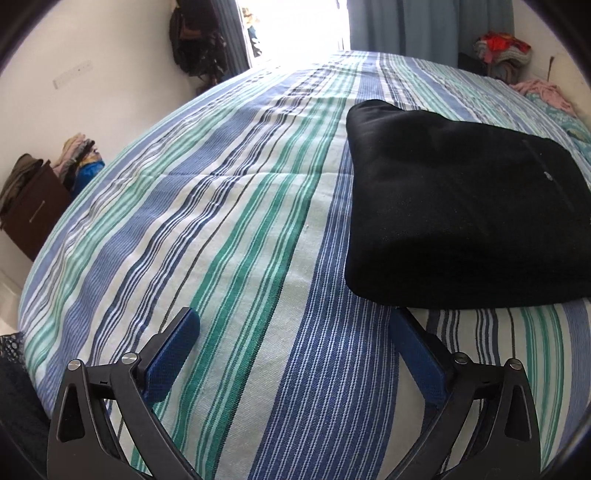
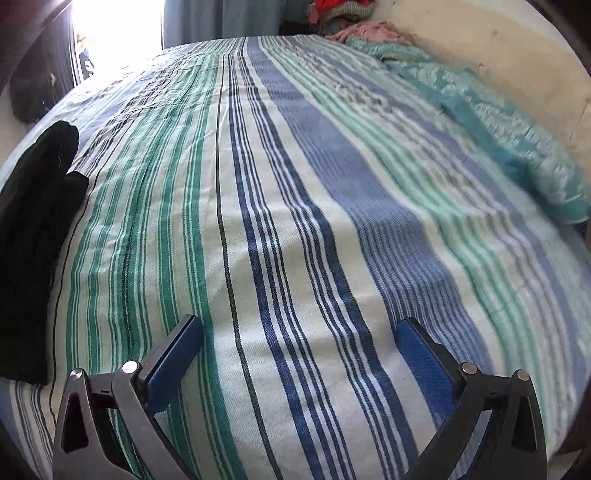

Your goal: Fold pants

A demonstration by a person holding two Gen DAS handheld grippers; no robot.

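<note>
The black pants (image 1: 458, 206) lie folded into a thick rectangular bundle on the striped bed cover (image 1: 229, 229), to the right in the left wrist view. My left gripper (image 1: 295, 317) is open and empty, just short of the bundle's near left corner. In the right wrist view the pants (image 2: 33, 236) show only as a dark edge at the far left. My right gripper (image 2: 301, 325) is open and empty over the bare striped cover (image 2: 295, 184), well to the right of the pants.
A teal patterned blanket (image 2: 509, 136) lies along the bed's right side by the wall. Piled clothes (image 1: 502, 48) sit at the far corner. A brown cabinet (image 1: 33, 206) with clothes stands left of the bed. A bright doorway (image 1: 295, 22) lies beyond.
</note>
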